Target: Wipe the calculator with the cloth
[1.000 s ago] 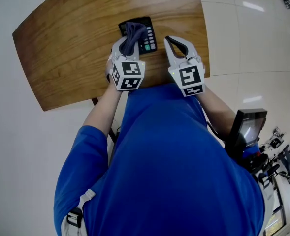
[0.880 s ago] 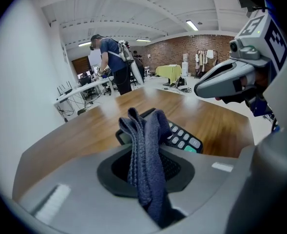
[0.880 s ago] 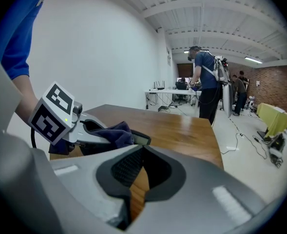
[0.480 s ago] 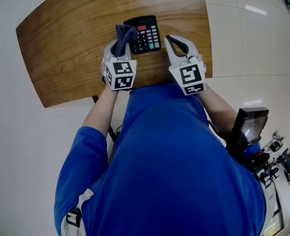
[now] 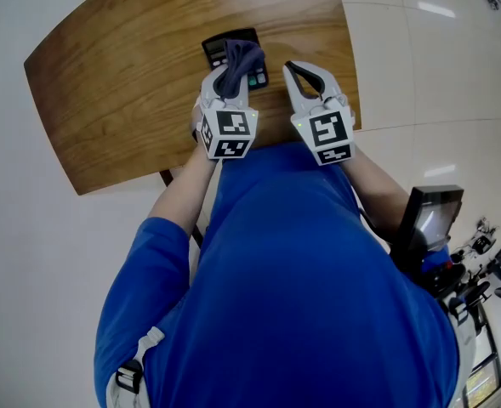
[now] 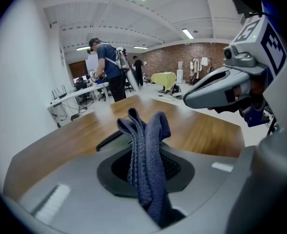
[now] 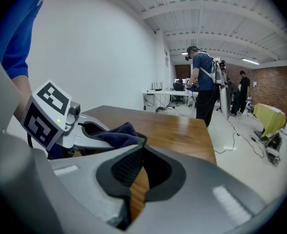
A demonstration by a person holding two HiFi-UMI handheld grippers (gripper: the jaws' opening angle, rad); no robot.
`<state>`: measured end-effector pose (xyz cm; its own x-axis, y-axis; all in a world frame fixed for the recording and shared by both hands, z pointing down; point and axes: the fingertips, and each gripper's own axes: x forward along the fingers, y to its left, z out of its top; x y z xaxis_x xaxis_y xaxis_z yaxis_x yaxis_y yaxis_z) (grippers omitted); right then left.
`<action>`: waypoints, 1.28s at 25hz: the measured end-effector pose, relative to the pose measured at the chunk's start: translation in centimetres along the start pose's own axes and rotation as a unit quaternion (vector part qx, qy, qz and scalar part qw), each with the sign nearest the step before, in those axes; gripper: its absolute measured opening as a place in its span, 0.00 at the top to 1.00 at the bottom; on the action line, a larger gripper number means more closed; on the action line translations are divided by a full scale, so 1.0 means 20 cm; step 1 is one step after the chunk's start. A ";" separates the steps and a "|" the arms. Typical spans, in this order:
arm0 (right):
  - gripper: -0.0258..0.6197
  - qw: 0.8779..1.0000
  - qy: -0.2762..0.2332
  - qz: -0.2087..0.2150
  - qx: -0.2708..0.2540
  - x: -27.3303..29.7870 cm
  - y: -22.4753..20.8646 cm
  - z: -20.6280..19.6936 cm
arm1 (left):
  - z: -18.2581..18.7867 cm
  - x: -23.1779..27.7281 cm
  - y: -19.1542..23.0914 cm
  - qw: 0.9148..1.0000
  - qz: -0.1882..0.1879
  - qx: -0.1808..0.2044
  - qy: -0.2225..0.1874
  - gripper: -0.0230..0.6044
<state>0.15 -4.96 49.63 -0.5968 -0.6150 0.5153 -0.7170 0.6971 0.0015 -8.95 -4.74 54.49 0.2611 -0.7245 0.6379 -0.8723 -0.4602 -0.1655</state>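
Left gripper (image 5: 234, 68) clamped on the cloth (image 5: 241, 57) over the calculator (image 5: 219, 49); right gripper (image 5: 294, 70) closed, holding nothing.

The left jaws grip the folded blue cloth at its middle, and the free end stands up beyond the jaw tips. In the head view the cloth covers the right part of the calculator; whether it touches the keys cannot be told. The calculator lies on the wooden table (image 5: 122, 83), well in from every edge. The right gripper sits just beside the left, jaw tips together, near the table's right edge and close to the near edge at the person's body. Bare wood extends to the left of the left gripper and beyond the calculator toward the far edge.
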 end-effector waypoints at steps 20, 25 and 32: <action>0.96 1.000 0.002 0.009 0.000 0.00 0.04 -0.01 | -0.15 -0.01 0.03 0.998 0.008 0.023 0.052 0.86; 0.96 1.000 0.001 0.020 -0.007 0.02 0.08 0.01 | -0.22 -0.07 0.10 0.998 0.025 0.015 0.063 0.86; 0.96 1.000 0.000 0.021 -0.009 0.03 0.07 0.02 | -0.28 -0.10 0.15 0.997 0.038 0.012 0.073 0.86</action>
<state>-1.34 -4.48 49.68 -0.6264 -0.5845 0.5158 -0.6844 0.7291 -0.0049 -14.46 -1.78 56.97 0.1309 -0.6761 0.7251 -0.8765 -0.4207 -0.2340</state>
